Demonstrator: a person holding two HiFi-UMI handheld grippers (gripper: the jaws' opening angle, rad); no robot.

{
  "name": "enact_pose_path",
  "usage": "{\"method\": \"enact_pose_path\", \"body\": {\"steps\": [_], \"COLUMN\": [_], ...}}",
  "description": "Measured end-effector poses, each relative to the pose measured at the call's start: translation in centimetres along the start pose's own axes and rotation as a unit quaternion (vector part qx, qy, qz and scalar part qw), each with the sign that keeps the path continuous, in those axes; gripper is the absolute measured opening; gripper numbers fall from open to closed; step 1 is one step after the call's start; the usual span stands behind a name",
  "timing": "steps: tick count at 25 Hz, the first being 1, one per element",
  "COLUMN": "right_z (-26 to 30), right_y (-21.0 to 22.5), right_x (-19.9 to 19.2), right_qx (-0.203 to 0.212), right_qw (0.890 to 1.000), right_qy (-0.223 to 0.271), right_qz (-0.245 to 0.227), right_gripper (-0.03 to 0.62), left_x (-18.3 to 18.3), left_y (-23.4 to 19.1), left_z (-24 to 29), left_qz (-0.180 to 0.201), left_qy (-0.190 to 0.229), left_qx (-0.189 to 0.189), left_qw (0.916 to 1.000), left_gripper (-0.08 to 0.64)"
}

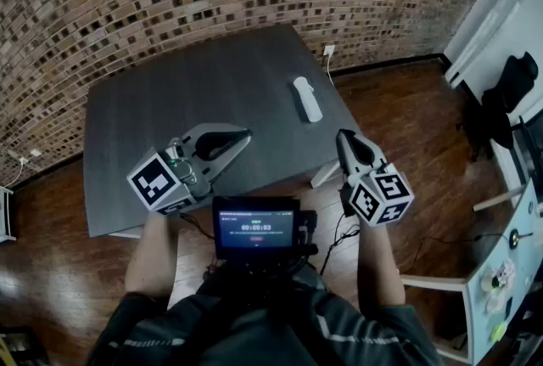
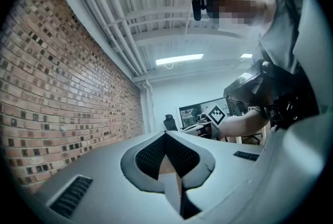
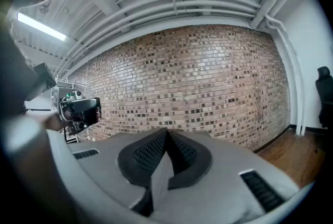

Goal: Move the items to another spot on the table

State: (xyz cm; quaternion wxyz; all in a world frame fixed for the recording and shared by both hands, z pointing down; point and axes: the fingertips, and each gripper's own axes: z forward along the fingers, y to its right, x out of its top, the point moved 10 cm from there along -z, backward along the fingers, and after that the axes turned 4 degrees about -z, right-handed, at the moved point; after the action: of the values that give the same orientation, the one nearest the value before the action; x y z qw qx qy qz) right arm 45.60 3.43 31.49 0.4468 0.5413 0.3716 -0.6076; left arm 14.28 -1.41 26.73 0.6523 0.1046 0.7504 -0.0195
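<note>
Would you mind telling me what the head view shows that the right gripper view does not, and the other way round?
Only the head view: the grey table, the white oblong item lying on its far right part, and the small screen at the person's chest.
Only the right gripper view: the ceiling pipes and a light strip, plus its own jaws seen close, shut with nothing between them.
Both: the brick wall, the wooden floor, the left gripper and the right gripper.
</note>
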Motion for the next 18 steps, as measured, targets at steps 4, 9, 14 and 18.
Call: {"method": "enact_pose_path", "body": {"steps": [4, 9, 14, 18], "right_z": [1.0, 2.5, 4.5, 6.4], "right_y": [-0.9, -2.4, -2.4, -1.3], "right_x": [0.7, 1.1, 1.4, 1.8], "right_qx": [0.002, -0.011, -0.014, -0.013], "right_qw": [1.000, 1.000, 0.999, 0.999], "right_qy": [0.006, -0.006, -0.021, -0.027], "right_qz": [-0.002, -0.023, -0.020, -0.028], "right_gripper": [0.005, 0.011, 0.015, 0.015], "left_x": [0.7, -0.2, -0.7, -1.1], "left_y": [-0.9, -2.0, -3.1, -4.3], "left_z": [-1.1, -2.7, -3.0, -2.4], "left_qz": [-0.002, -0.006, -0.014, -0.003], "left_qy": [0.018, 0.019, 0.016, 0.020], "left_qx": [-0.004, -0.006, -0.024, -0.030], "left_qw": [0.9998, 0.9998, 0.9995, 0.9993], "left_gripper": [-0.005, -0.005, -0.005, -0.005]}}
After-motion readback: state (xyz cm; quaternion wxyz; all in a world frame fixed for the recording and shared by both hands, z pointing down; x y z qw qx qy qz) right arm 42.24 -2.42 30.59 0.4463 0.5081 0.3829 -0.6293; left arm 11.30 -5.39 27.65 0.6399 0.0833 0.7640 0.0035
